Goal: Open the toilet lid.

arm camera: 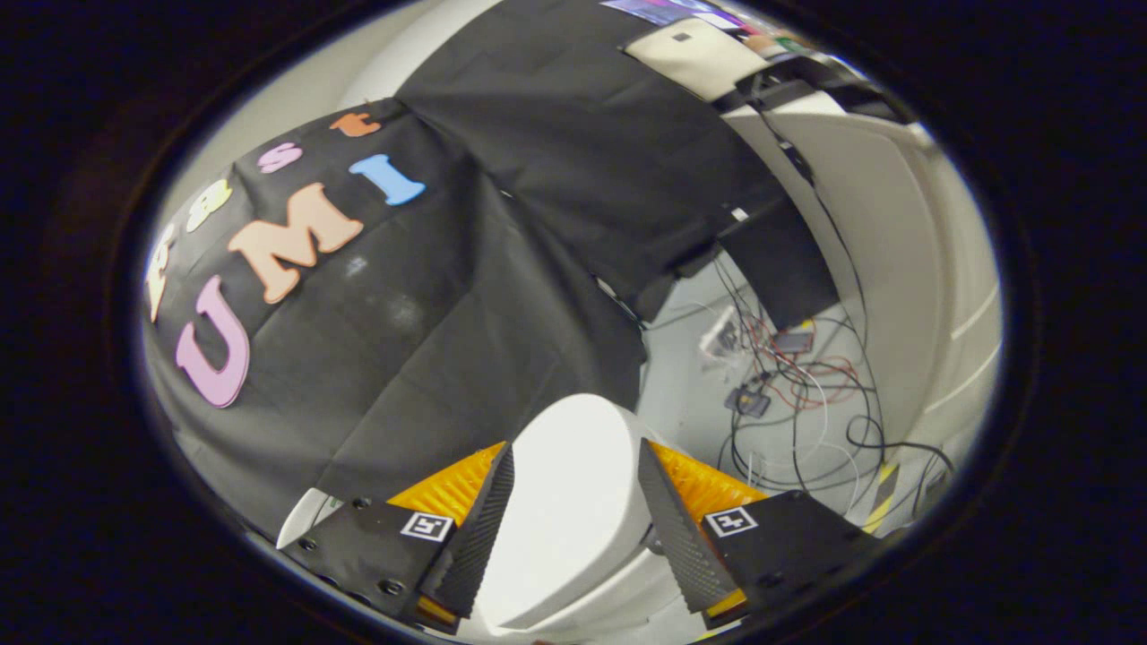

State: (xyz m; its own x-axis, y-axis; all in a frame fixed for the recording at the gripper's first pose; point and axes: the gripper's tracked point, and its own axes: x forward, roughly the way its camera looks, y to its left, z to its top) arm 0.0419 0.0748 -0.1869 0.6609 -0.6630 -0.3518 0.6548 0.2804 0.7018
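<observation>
The gripper (573, 466) is standing with its jaws spread wide and released, grasping nothing. Each finger (479, 528) is showing a dark, finely ribbed inner face tapering to a point, and each is backed by a block bearing a small square black-and-white marker (426, 526).

The toilet lid (573, 502) is lying between the two fingers, filling most of the gap. It is a smooth, glossy white shell, oval in outline, with a rounded far end reaching just beyond the fingertips. Its long axis is running roughly along the fingers, leaning a little toward the right finger at the far end. Its broad face is turned toward the camera. Whether either finger is touching the lid's edges cannot be told; no clamping is visible. Below the lid, near the finger bases, a second white curved rim (582, 609) is showing, the bowl or seat beneath it; the lid appears closed or nearly closed on it.

Beyond the left finger, matte black cloth (430, 358) is hanging in soft folds and creases. Beyond the right finger, a pale floor (681, 403) is carrying a loose tangle of thin black, red and white cables (806, 385) with a few small dark boxes among them. Further right, a smooth off-white panel (887, 269) is rising.
</observation>
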